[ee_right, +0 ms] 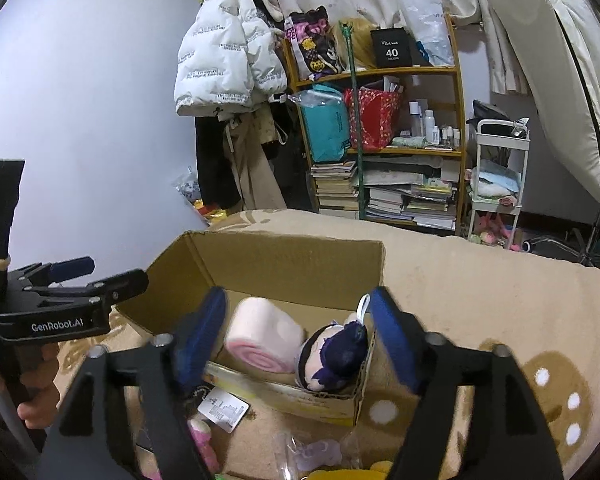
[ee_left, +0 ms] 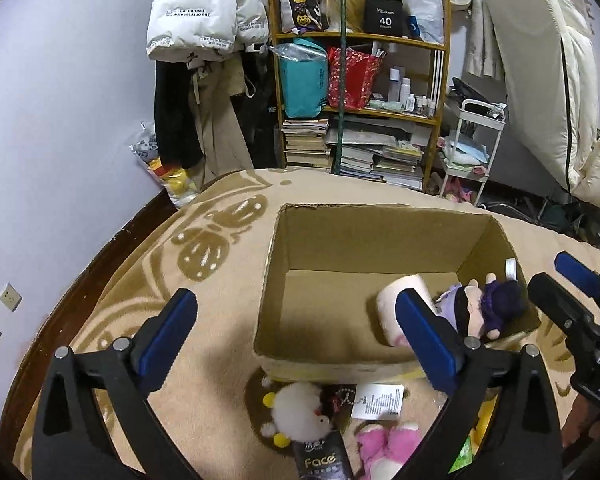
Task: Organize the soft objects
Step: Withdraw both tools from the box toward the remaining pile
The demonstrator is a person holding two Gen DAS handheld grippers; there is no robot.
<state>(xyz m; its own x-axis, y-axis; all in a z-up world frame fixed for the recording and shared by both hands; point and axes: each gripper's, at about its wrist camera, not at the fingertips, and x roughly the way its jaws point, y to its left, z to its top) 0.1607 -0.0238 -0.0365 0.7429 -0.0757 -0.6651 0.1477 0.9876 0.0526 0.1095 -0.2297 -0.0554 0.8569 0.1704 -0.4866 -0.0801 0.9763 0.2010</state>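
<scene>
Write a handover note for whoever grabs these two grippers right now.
Left gripper: open, holding nothing, over the near left of the cardboard box.
Right gripper: open, holding nothing, above the box's near right corner.
Done: pink roll cushion and purple-haired doll lie side by side in the box.
Left: white fluffy plush, pink plush and a yellow toy on the blanket in front of the box. A black Face packet and a paper tag lie among them.
</scene>
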